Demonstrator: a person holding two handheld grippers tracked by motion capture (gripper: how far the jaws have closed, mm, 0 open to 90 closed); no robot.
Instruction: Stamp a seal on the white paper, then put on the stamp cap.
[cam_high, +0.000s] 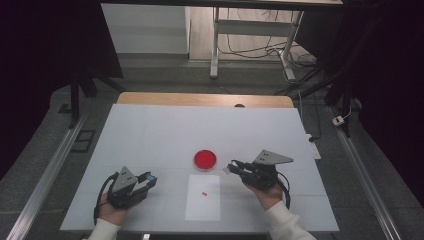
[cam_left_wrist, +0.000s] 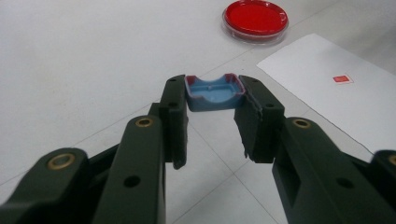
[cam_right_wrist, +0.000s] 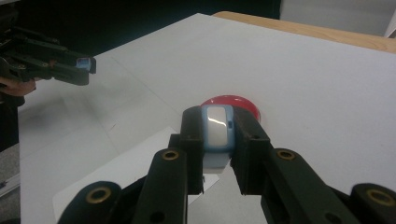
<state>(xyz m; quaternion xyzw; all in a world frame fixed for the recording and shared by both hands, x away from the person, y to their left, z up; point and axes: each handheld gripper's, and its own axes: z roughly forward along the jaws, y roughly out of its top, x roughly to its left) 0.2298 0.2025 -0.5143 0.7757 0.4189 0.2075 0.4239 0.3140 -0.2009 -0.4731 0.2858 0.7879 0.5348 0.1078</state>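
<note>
1. We see the left gripper (cam_left_wrist: 212, 100) pinching a blue tray-like piece (cam_left_wrist: 213, 92) at its jaw tips, hollow side up, long axis spanning jaw to jaw.
2. The right gripper (cam_right_wrist: 218, 128) clamps a blue-rimmed white piece (cam_right_wrist: 217, 127) upright between its tips, above the table near the red dish (cam_high: 205, 159).

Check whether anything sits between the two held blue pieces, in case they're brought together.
Nothing visible stands up between them. The left gripper clamps the blue tray piece, the right gripper the blue-rimmed white piece; only the flat white sheet lies below.
</note>
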